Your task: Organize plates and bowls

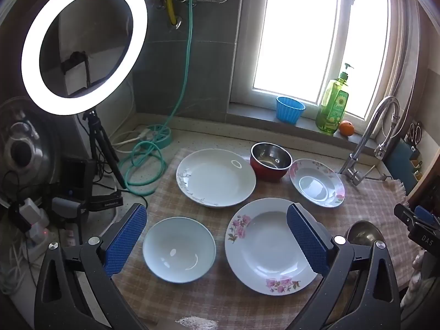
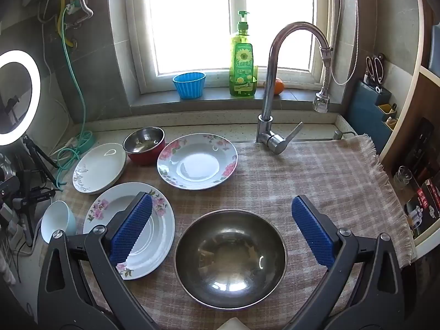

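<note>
Lying apart on checked cloth point(image 2: 302, 170): floral plates point(image 1: 271, 247), steel bowl point(image 2: 231, 255); both hand-held grippers point(image 1: 217, 236) point(image 2: 222, 228) spread wide, empty.

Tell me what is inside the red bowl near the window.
The red bowl has a shiny steel lining; nothing visible lies inside. Its near rim hides part of the bottom.

My views are sharp. The window point(image 2: 231, 22) is overexposed; the ring light point(image 1: 84, 49) glares at left. Fisheye bending and dark vignetting mark the edges.
</note>
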`<state>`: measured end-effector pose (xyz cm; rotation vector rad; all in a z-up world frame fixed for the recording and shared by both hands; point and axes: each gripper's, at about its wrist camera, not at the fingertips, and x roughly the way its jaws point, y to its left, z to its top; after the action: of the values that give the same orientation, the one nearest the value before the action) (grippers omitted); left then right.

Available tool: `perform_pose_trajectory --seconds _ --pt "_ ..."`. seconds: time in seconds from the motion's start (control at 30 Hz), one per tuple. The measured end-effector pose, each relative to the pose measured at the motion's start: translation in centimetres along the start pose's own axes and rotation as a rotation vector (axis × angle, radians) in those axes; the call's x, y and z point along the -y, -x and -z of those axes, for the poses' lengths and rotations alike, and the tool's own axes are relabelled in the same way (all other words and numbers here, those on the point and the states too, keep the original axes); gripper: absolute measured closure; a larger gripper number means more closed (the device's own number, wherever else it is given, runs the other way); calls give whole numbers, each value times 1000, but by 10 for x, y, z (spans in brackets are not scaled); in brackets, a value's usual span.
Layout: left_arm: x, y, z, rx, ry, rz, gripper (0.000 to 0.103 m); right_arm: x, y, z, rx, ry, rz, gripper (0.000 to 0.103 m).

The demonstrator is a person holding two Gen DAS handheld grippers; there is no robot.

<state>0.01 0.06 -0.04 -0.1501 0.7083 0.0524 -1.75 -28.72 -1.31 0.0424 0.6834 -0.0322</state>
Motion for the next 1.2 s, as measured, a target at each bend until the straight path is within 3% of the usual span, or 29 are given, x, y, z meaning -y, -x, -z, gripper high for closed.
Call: perform_pose_trajectory --seconds 1.2 --pt "2 -2 1 31 -7 -5 1 4 7 -9 59 -12 19 0"
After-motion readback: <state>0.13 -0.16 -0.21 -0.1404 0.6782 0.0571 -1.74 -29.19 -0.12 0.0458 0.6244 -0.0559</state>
